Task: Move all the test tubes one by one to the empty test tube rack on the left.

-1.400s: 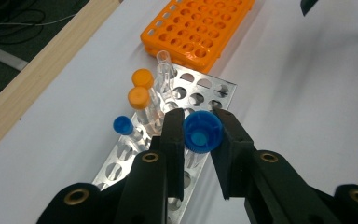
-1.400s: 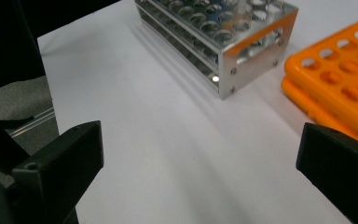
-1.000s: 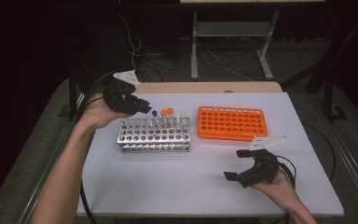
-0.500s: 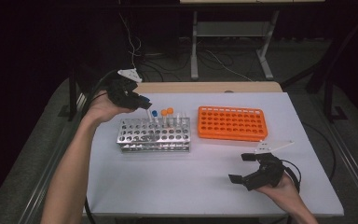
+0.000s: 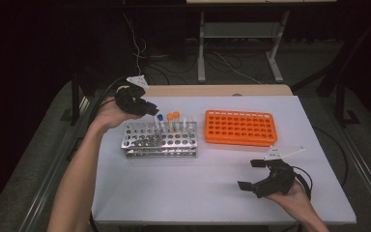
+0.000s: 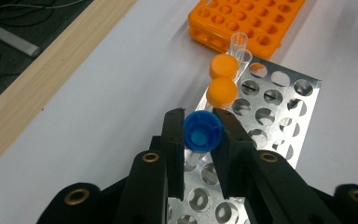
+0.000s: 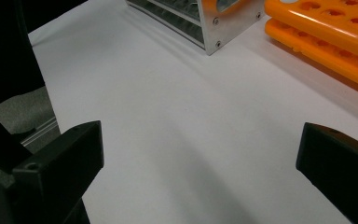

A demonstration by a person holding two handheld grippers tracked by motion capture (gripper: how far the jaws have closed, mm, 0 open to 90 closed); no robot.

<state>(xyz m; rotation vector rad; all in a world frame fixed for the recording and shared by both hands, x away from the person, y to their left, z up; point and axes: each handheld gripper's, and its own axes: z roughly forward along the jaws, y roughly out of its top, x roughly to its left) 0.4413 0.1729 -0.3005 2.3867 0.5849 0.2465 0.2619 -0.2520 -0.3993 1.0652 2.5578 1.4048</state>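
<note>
One blue tube [image 6: 203, 135] clamped in left gripper [image 6: 200, 133] over steel rack [image 6: 279, 116], unseated; two orange-capped tubes [image 6: 221, 91] racked just ahead.

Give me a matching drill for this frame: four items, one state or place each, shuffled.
Items:
1. blue-capped clear tube
2. perforated metal tube rack
3. orange plastic tube rack
4. right gripper

States:
A. holds no tubes
B. open above bare table
C. clamped between the left gripper fingers
D. holds two orange-capped tubes

Pairs: 1-C, 2-D, 3-A, 4-B
</note>
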